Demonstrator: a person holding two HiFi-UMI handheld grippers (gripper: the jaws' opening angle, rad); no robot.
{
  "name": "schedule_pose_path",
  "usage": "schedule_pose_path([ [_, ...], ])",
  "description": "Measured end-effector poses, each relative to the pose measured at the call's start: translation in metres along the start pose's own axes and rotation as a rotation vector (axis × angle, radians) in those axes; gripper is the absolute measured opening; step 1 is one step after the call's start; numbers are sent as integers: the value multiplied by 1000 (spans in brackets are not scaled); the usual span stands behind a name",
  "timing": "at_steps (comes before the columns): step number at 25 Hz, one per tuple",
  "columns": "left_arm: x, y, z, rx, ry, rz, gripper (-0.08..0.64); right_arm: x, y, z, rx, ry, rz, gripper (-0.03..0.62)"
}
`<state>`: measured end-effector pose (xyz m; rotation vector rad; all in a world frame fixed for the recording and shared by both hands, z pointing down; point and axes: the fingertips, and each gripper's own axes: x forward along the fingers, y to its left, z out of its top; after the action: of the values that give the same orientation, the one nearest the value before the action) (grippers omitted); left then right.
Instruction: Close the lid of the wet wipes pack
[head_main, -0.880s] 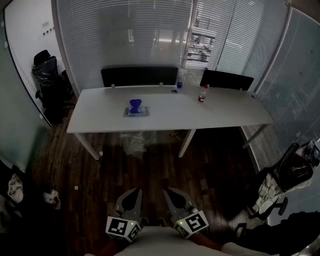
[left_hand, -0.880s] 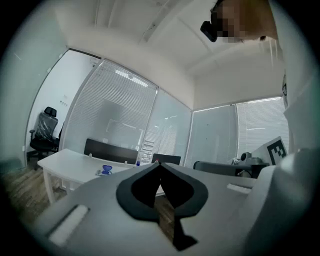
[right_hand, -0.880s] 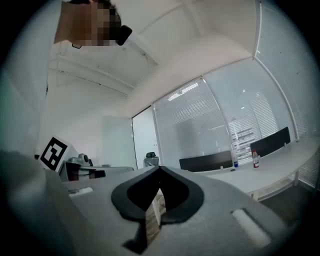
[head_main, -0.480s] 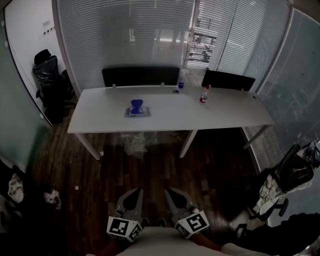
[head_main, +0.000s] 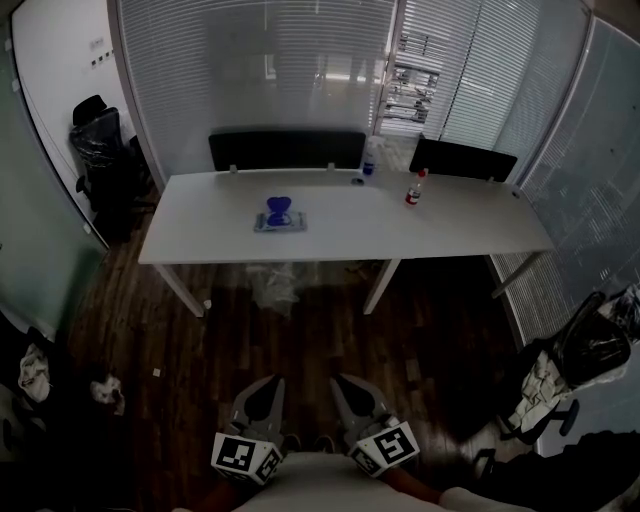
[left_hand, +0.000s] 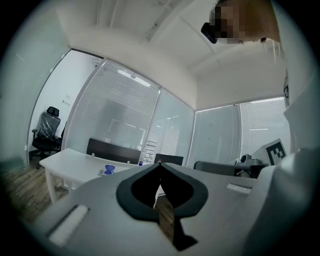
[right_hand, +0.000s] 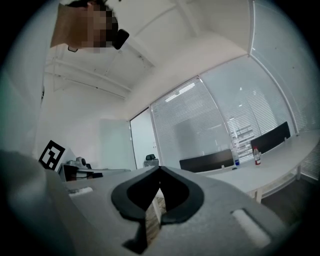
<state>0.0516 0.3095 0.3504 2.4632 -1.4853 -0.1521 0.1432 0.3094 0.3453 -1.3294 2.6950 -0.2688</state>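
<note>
The wet wipes pack (head_main: 279, 220) lies flat on the far white table (head_main: 450, 235), its blue lid standing up open. Both grippers hang low near the person's body, far from the table across the dark wood floor. The left gripper (head_main: 272, 381) and right gripper (head_main: 338, 380) are each shut with tips touching and nothing held. In the left gripper view the left gripper (left_hand: 160, 164) points toward the table (left_hand: 65, 161), where the pack (left_hand: 107, 170) shows small. The right gripper (right_hand: 160, 169) sees the table's edge (right_hand: 285, 152).
Two black chairs (head_main: 285, 150) stand behind the table. A red-capped bottle (head_main: 412, 189) and a blue-capped bottle (head_main: 368, 160) stand at its back right. A plastic bag (head_main: 270, 285) lies under it. An office chair (head_main: 98, 140) sits left; bags (head_main: 585, 350) sit right.
The head view has shifted slightly, so the table and pack sit a little lower and further right in the picture. Both grippers stay shut in the same place.
</note>
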Motion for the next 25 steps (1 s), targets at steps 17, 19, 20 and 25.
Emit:
schedule_pose_path([
  [17, 33, -59, -14, 36, 24, -34, 3, -42, -48, 2, 6, -21, -32, 0],
  [19, 37, -63, -17, 52, 27, -38, 3, -44, -54, 1, 7, -29, -33, 0],
  [20, 40, -64, -18, 54, 30, -38, 3, -45, -55, 0, 13, -30, -33, 0],
  [25, 49, -61, -22, 52, 34, -34, 3, -40, -62, -5, 26, -17, -24, 0],
])
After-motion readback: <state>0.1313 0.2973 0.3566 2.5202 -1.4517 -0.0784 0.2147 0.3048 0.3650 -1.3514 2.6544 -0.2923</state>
